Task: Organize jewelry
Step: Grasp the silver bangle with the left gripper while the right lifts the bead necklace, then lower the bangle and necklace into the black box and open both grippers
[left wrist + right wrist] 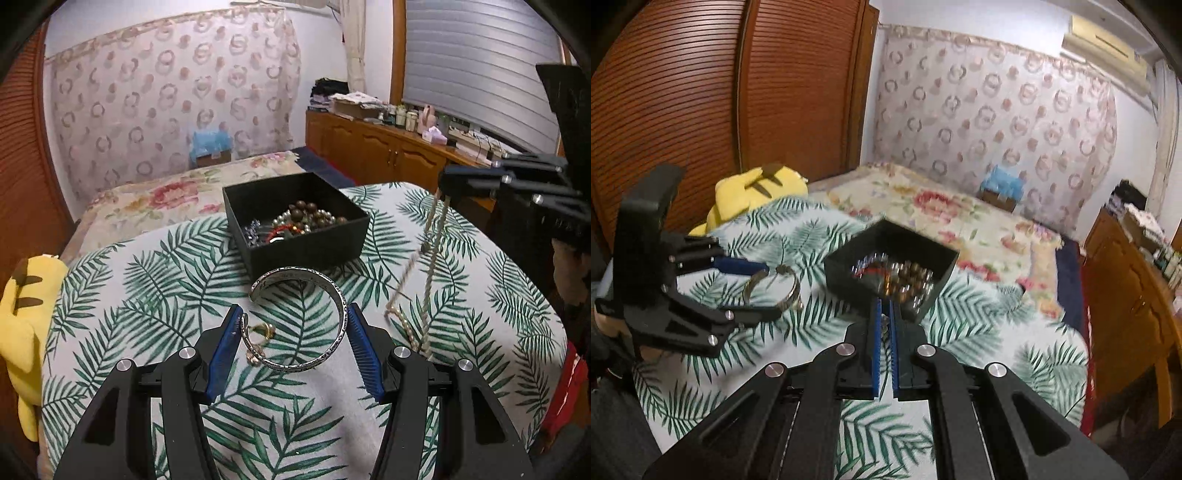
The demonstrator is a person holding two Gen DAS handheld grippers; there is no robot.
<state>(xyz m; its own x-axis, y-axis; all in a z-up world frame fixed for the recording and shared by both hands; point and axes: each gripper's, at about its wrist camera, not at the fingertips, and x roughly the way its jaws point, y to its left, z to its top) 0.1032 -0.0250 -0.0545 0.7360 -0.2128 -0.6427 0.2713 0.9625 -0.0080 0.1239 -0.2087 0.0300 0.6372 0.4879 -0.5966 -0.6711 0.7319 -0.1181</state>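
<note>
A silver cuff bangle (306, 321) sits between the blue pads of my left gripper (293, 312), which touch it on both sides just above the leaf-print cloth (155, 280). Gold rings (264, 330) lie inside the bangle's arc. The bangle (775, 286) and left gripper (753, 291) also show in the right wrist view. My right gripper (885, 306) is shut on a pearl necklace (430, 258), which hangs from it (445, 186) down to the cloth. A black box (295, 218) of beads and jewelry stands behind; it also shows in the right wrist view (892, 264).
A yellow plush toy (22, 317) lies at the cloth's left edge. A floral bed (177, 195) is behind the box. A wooden cabinet (380, 147) with clutter stands at the right. A wooden wardrobe (701, 92) is at the left.
</note>
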